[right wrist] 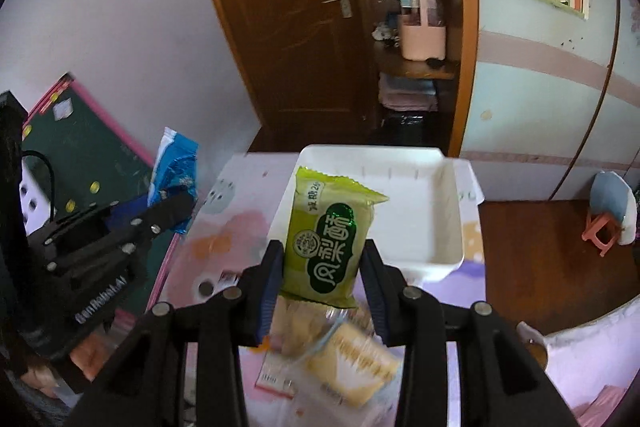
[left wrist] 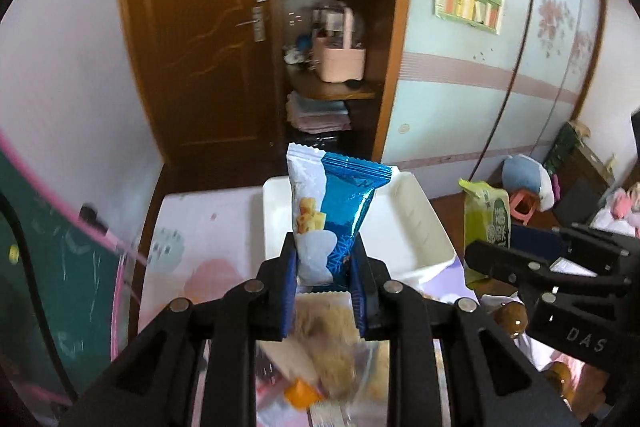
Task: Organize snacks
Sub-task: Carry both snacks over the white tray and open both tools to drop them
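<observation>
Crinkly foil blue packet (left wrist: 332, 215) and glossy green packet (right wrist: 332, 239), perhaps pinched.

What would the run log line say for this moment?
left hand-held gripper: shut on blue packet | right hand-held gripper: shut on green packet | white bin: empty, beyond both

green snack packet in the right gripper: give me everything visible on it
The green snack packet is a glossy yellow-green foil pillow pack with a dark green label bearing white characters and a round emblem, and a crimped zigzag top edge. It looks sealed and full. The right gripper pinches its lower sides, holding it roughly upright, tilted slightly, in the air in front of the white bin. Nothing else touches it.
</observation>
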The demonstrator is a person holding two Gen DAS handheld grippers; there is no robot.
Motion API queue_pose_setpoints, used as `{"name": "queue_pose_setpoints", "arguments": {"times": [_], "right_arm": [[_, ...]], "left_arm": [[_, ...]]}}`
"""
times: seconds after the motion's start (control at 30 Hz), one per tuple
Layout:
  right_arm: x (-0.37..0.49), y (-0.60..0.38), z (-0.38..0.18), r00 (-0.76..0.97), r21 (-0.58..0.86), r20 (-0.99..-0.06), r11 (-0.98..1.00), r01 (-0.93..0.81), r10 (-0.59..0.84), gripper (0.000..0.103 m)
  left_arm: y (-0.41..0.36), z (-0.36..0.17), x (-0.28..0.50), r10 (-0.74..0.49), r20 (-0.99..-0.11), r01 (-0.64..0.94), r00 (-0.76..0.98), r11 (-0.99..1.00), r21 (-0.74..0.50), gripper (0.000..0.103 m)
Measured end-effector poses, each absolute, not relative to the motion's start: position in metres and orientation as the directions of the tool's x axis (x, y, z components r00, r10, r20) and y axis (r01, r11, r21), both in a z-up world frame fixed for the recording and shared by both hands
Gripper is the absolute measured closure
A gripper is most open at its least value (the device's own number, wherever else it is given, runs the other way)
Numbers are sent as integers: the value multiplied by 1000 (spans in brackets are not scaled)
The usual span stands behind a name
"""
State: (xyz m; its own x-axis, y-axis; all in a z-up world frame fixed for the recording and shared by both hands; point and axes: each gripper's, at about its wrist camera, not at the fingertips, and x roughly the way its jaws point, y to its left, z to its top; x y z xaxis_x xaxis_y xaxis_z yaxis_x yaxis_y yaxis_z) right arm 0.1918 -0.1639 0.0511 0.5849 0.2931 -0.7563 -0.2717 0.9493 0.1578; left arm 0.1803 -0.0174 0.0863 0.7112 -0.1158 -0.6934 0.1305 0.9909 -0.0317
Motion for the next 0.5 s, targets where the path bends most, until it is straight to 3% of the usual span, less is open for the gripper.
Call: {"name": "queue_pose_setpoints", "arguments": {"times": [0.17,0.5], "right_arm": [[254,-166,40,578,130,-784,971,-202,225,64],[343,-172,-35,473,103,-869,988,-113,145,64]], "left_arm": [[-41,72,240,-85,-694,193,715,978,79,81],[-43,-4,347,-118,-813,218,570,976,11,80]]}}
